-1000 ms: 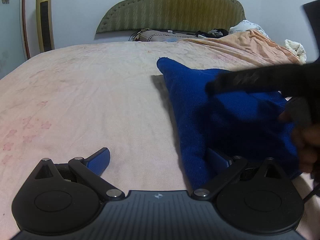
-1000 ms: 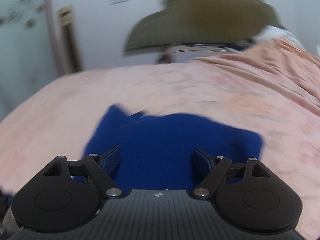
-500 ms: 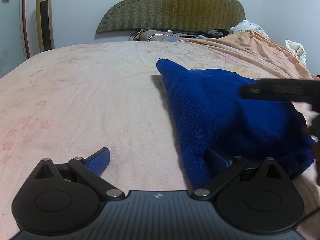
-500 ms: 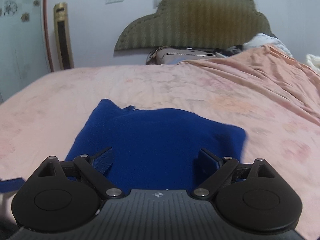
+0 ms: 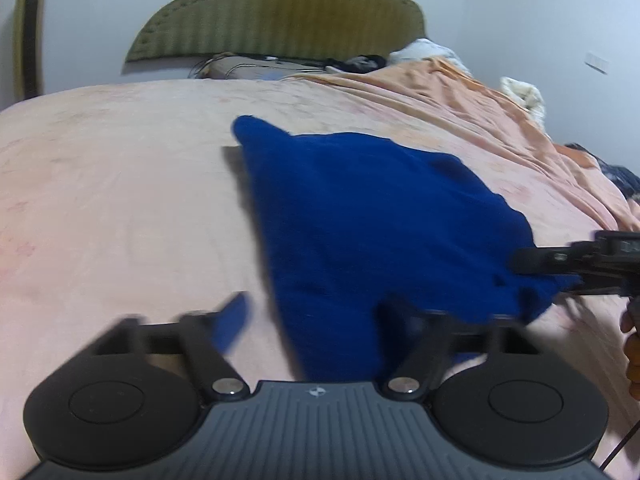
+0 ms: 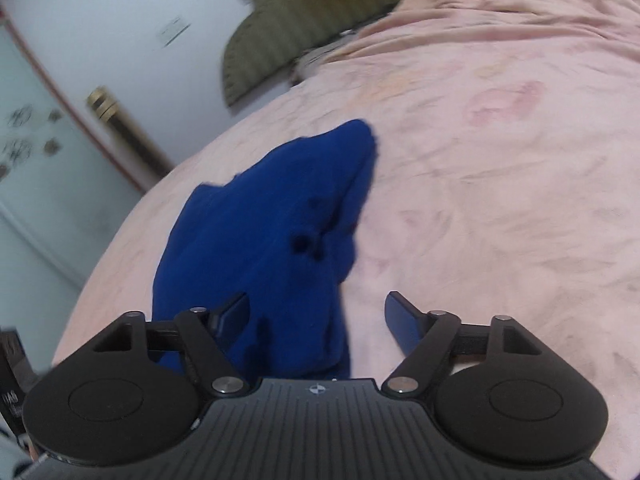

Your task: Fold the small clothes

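Observation:
A folded dark blue garment (image 5: 372,216) lies on the pink bed sheet (image 5: 112,184). In the left wrist view my left gripper (image 5: 316,320) is open, its jaws straddling the garment's near left edge. The right gripper (image 5: 576,268) shows at the far right, at the garment's right corner. In the right wrist view the garment (image 6: 272,240) lies ahead, tilted, and my right gripper (image 6: 320,320) is open with the garment's near end between its jaws; its left finger (image 6: 232,314) is over the cloth and its right finger (image 6: 404,320) over the sheet.
A green padded headboard (image 5: 280,12) stands at the back. An orange blanket (image 5: 480,96) is bunched along the bed's right side, with pillows and clutter by the headboard. A gold tower unit (image 5: 28,28) stands at the left wall.
The right gripper has swung to the garment's right corner and tilted, so its view now rolls. The left gripper has shifted a little, and its view is blurred. The garment's right edge is rumpled.

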The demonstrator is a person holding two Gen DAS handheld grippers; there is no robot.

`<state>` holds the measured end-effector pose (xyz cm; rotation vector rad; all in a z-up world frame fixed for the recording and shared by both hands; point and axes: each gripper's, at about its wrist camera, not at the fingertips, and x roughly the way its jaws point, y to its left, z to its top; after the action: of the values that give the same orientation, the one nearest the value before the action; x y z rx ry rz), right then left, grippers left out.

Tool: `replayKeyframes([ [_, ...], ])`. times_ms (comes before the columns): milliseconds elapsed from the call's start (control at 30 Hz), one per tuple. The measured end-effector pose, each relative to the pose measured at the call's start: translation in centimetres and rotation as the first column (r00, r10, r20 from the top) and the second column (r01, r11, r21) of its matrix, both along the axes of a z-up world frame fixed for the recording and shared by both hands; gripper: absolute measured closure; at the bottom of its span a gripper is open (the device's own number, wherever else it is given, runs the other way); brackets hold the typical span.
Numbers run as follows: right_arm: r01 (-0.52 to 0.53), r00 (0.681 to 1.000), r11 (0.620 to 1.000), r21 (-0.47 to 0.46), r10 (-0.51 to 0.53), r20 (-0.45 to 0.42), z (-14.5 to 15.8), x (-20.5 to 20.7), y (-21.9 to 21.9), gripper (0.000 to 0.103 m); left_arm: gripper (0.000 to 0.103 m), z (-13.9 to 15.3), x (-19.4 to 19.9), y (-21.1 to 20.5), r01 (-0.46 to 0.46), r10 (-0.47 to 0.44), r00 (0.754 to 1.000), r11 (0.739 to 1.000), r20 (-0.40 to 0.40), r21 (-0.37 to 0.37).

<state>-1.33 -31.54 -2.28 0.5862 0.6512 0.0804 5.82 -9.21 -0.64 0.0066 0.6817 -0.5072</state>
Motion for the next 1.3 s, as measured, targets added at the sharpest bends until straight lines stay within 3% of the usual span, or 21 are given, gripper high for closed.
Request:
replayKeyframes([
  [67,-0.027,1.0,0.999,0.044,0.028,-0.003,-0.5,0.3,0.4,0.069,0.072,0.1,0.1,0.1,0.013,-0.013,1.0,1.0,-0.014,-0.022],
  [100,-0.038,0.999,0.996,0.085,0.04,-0.018,-0.9,0.8,0.7,0.078,0.075,0.2,0.3,0.4,0.008,-0.009,1.0,0.999,-0.026,-0.038],
  [133,-0.035,0.999,0.994,0.107,0.038,-0.023,-1.3,1.0,0.9,0.082,0.084,0.3,0.4,0.6,0.001,-0.003,0.999,0.999,-0.034,-0.048],
  [233,-0.014,1.0,0.992,0.129,0.015,-0.012,-1.2,0.6,1.5,0.084,0.092,0.9,0.6,1.5,-0.021,0.016,0.998,0.997,-0.058,-0.08],
  [367,-0.038,0.999,0.984,0.174,0.031,0.043,0.4,-0.8,2.3,0.085,0.093,2.2,0.0,2.8,-0.059,0.056,0.998,0.995,-0.034,-0.078],
  [433,-0.064,0.996,0.987,0.145,0.055,0.067,1.4,-1.5,3.0,0.085,0.093,2.2,-0.2,2.7,-0.054,0.053,0.998,0.998,-0.032,-0.035],
  [500,-0.042,0.999,0.998,0.045,0.041,0.032,1.6,-1.6,3.9,0.084,0.092,1.7,-0.6,2.1,-0.062,0.062,0.997,0.998,-0.051,0.008],
  [600,0.037,0.999,0.995,-0.087,-0.04,-0.031,0.9,-1.8,4.6,0.069,0.09,2.0,-2.0,1.5,-0.078,0.078,0.997,0.995,-0.004,0.057],
  [667,0.085,0.996,0.989,-0.123,-0.085,0.002,1.5,-2.9,5.0,0.067,0.087,2.1,-2.6,1.5,-0.091,0.09,0.996,0.993,0.011,0.076],
  [733,0.147,0.989,0.961,-0.234,-0.137,0.058,2.7,-4.3,6.3,0.068,0.085,2.0,-2.9,1.4,-0.107,0.107,0.994,0.991,0.005,0.086],
  [800,0.16,0.986,0.94,-0.301,-0.135,0.103,3.5,-5.1,7.5,0.063,0.085,2.0,-3.3,1.6,-0.118,0.118,0.993,0.989,0.003,0.085],
  [833,0.146,0.987,0.937,-0.316,-0.116,0.114,3.6,-5.2,7.9,0.056,0.084,2.0,-3.5,1.6,-0.121,0.121,0.993,0.989,0.005,0.088],
  [900,0.112,0.992,0.933,-0.342,-0.085,0.094,3.1,-4.8,8.6,0.053,0.079,1.9,-3.9,1.5,-0.13,0.129,0.991,0.986,0.015,0.106],
  [1000,0.118,0.993,0.91,-0.396,-0.117,0.028,1.8,-3.9,9.3,0.052,0.048,1.9,-4.8,1.3,-0.166,0.159,0.986,0.975,0.059,0.147],
  [1033,0.128,0.991,0.911,-0.392,-0.129,0.024,1.5,-4.0,9.5,0.049,0.032,1.9,-5.0,1.4,-0.179,0.168,0.983,0.971,0.078,0.156],
  [1100,0.145,0.989,0.918,-0.369,-0.145,0.03,1.4,-4.6,9.6,0.042,0.029,1.7,-5.7,1.5,-0.196,0.179,0.978,0.967,0.111,0.165],
  [1167,0.153,0.988,0.913,-0.379,-0.15,0.036,1.3,-4.9,9.9,0.029,0.029,1.6,-6.1,1.4,-0.192,0.175,0.978,0.965,0.112,0.176],
  [1300,0.158,0.987,0.898,-0.41,-0.151,0.049,1.0,-5.7,10.7,0.018,0.029,1.5,-6.6,1.5,-0.201,0.184,0.977,0.964,0.108,0.176],
])
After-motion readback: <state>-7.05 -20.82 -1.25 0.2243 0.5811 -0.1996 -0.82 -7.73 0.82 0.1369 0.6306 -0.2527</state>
